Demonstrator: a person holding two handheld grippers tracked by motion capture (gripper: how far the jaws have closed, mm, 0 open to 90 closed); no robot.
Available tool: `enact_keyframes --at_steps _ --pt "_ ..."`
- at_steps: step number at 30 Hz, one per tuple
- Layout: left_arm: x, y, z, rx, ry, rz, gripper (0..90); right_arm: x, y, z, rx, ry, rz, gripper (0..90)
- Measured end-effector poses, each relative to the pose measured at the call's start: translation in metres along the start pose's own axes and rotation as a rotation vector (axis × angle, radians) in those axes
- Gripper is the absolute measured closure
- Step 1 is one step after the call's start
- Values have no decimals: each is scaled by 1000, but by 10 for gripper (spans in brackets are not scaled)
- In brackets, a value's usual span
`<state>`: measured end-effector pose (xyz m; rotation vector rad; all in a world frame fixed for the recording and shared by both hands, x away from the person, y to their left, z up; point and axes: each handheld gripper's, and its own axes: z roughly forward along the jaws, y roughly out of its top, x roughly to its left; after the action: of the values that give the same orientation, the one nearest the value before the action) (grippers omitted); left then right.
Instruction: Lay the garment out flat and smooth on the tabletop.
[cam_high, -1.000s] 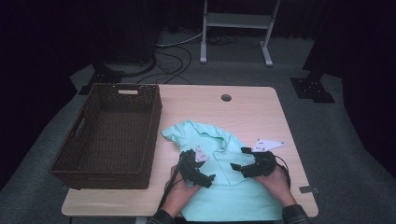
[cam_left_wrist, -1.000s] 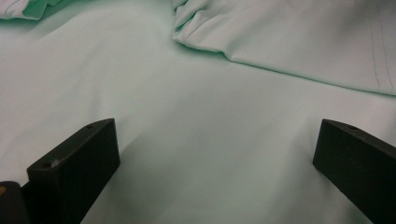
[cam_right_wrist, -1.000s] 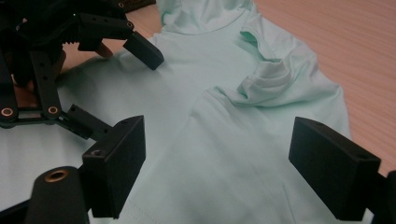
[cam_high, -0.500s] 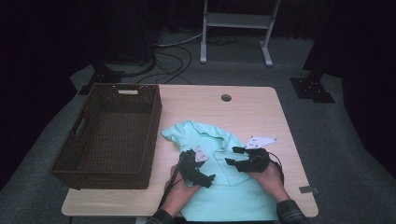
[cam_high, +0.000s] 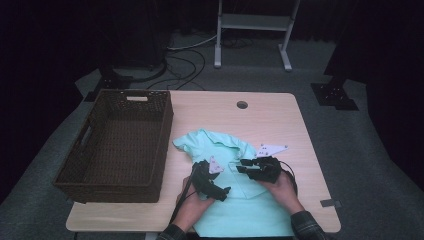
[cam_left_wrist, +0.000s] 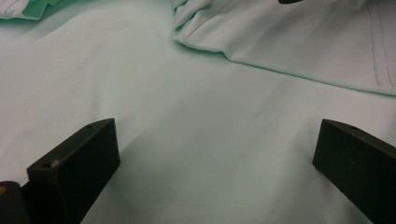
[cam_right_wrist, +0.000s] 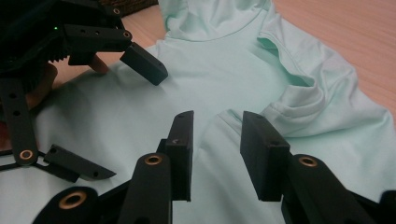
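Note:
A mint-green shirt (cam_high: 215, 142) lies spread on the wooden table (cam_high: 280, 120), collar toward the far side. My left gripper (cam_high: 220, 180) rests on the shirt's middle, its jaws open wide over flat cloth (cam_left_wrist: 187, 93). My right gripper (cam_high: 242, 167) points left across the shirt toward the left one. In the right gripper view its jaws (cam_right_wrist: 217, 140) have just been closing and stand narrow. The hem of a folded-in sleeve (cam_right_wrist: 303, 107) lies between them, and the pads do not press it. The left gripper (cam_right_wrist: 112, 116) shows open just beyond.
A dark wicker basket (cam_high: 167, 125) stands on the table's left half, close to the shirt's left sleeve. A round hole (cam_high: 242, 105) sits near the table's far edge. Cables and stand legs lie on the floor behind the table.
My right gripper has slid left over the shirt toward the left gripper, and its jaws have narrowed. The left gripper has stayed in place.

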<state>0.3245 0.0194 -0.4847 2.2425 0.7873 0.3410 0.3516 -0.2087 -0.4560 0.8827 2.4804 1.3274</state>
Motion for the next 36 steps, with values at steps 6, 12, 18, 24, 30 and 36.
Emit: enact_keyframes --at_steps 6,12,18,24,30,36 --pt "0 0 0 1 0 0 0 1 3 10 17 -7 9 722" --pt "0 0 0 0 0 0 0 2 5 18 36 0 -2 728" --pt "0 0 0 1 1 1 0 3 5 25 53 3 -11 728" --pt "0 0 0 1 1 1 0 2 6 30 62 5 -21 728" --pt "0 0 0 1 0 1 0 1 1 39 100 -5 -32 750" --pt "0 0 0 0 0 1 0 2 0 39 109 -35 -53 868"
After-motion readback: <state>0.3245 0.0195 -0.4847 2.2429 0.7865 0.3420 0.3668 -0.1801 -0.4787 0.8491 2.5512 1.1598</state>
